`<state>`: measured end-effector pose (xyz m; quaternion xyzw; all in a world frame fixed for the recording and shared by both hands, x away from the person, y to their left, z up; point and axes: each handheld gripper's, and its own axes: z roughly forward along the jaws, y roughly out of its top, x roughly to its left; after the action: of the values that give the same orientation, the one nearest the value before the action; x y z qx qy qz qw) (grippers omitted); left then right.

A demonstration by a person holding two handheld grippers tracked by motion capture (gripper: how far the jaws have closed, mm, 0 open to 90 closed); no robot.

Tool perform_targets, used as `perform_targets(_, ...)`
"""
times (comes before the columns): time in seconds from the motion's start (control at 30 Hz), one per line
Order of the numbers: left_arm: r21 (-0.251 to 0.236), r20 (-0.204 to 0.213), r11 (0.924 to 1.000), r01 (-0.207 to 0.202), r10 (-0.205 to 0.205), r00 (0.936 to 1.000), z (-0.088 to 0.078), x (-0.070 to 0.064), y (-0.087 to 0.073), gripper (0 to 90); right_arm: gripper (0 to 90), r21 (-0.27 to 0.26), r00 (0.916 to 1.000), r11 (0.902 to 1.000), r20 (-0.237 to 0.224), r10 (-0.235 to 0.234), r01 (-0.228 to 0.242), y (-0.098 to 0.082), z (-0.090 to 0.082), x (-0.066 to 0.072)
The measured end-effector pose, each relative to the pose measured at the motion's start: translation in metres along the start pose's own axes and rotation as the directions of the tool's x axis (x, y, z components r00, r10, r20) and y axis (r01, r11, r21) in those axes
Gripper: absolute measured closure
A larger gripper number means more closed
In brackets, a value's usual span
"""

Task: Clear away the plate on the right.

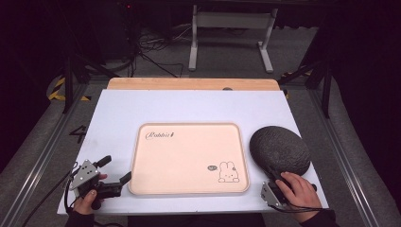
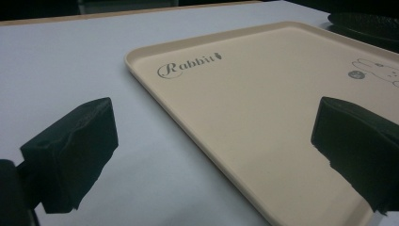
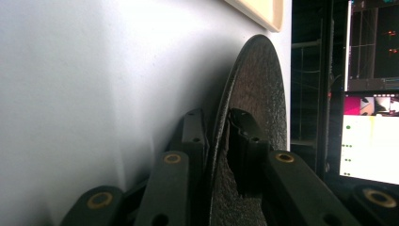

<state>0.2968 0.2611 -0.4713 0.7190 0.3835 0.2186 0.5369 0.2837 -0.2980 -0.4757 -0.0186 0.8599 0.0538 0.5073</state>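
Note:
A beige rectangular tray (image 1: 184,158) with "Rabbit" lettering and a rabbit drawing lies flat in the middle of the white table. To its right sits a dark speckled round plate (image 1: 279,149). My right gripper (image 1: 273,176) grips the plate's near rim. In the right gripper view the plate (image 3: 256,80) stands edge-on between the jaws, and my right gripper (image 3: 216,117) is shut with a pad on each face. My left gripper (image 1: 117,169) rests open by the tray's front left corner. In the left gripper view it (image 2: 214,141) stands wide over the tray (image 2: 263,108), holding nothing.
The white table (image 1: 189,106) ends in a wooden strip (image 1: 191,83) at the far side. A metal stand (image 1: 231,28) and cables lie on the floor beyond. A lit monitor (image 3: 371,141) is off the table's right side. Both hands sit near the front edge.

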Motion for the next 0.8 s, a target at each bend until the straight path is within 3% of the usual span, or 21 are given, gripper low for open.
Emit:
perform_targets(0.1,0.0,0.0,1.0,0.0,0.0,1.0,0.0,0.0,0.0,1.7,86.7,0.01,0.9988,0.9999,0.048,0.008,-0.008,0.0,-0.006,-0.006)
perform_targets(0.23,0.001,0.001,1.0,-0.002,0.002,1.0,0.0,0.0,0.0,1.7,86.4,-0.005,0.9984,0.9992,0.041,0.039,-0.039,-0.005,-0.007,-0.011)
perform_targets(0.3,0.001,0.0,1.0,-0.001,0.001,1.0,0.0,0.0,0.0,1.7,86.6,-0.001,0.9992,0.9998,0.034,0.019,-0.019,-0.006,-0.008,-0.012)
perform_targets(0.6,0.003,-0.002,1.0,0.0,0.0,1.0,0.0,0.0,0.0,1.7,84.8,-0.031,0.9987,0.9985,0.023,0.045,-0.045,-0.006,-0.014,-0.021)
perform_targets(0.8,0.005,-0.003,1.0,-0.003,0.003,1.0,0.0,0.0,0.0,1.7,84.8,-0.045,0.9982,0.9984,0.046,0.038,-0.036,-0.004,-0.02,-0.029)
